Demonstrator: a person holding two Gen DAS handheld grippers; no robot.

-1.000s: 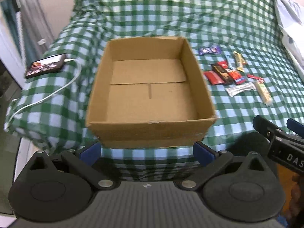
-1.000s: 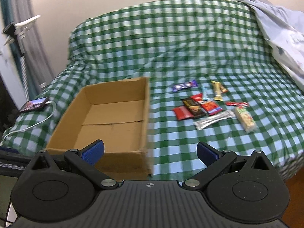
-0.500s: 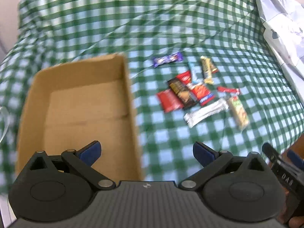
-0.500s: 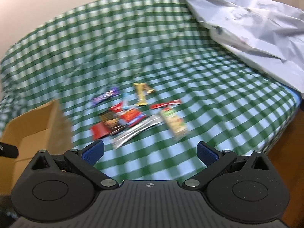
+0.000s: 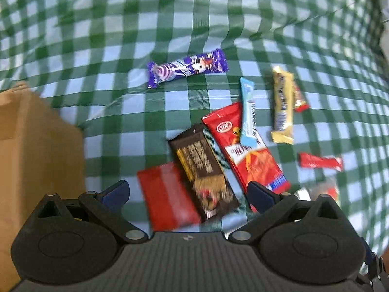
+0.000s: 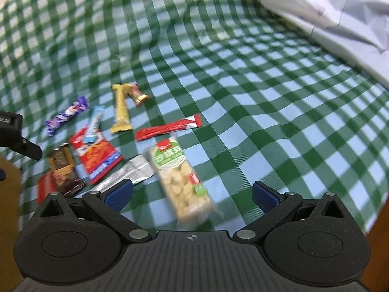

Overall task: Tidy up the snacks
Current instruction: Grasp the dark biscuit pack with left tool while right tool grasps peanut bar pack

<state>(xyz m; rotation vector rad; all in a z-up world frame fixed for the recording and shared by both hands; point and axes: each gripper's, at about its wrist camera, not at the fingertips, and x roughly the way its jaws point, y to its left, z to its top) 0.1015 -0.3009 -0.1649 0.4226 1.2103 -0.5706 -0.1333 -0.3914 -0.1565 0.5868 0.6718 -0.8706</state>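
Snack packets lie scattered on the green checked cloth. My left gripper (image 5: 187, 194) is open, low over a flat red packet (image 5: 167, 198) and a dark brown bar (image 5: 203, 172); beyond them lie a red-orange pack (image 5: 245, 146), a light blue bar (image 5: 249, 113), a yellow bar (image 5: 282, 105) and a purple bar (image 5: 187, 69). The cardboard box (image 5: 36, 160) stands to its left. My right gripper (image 6: 192, 194) is open above a clear bag of puffed snacks (image 6: 182, 178), with a silver packet (image 6: 126, 174) by its left finger and a red stick (image 6: 169, 127) farther on.
A pale grey-white sheet (image 6: 328, 7) is bunched at the far right of the bed. The bed's edge drops off at the lower right (image 6: 374, 223). The other gripper's black body (image 6: 14, 136) shows at the left edge of the right wrist view.
Both grippers have swung right and down from the box toward the snack pile; the packets now fill each view and the box has slid to the left edge. Both stay open.
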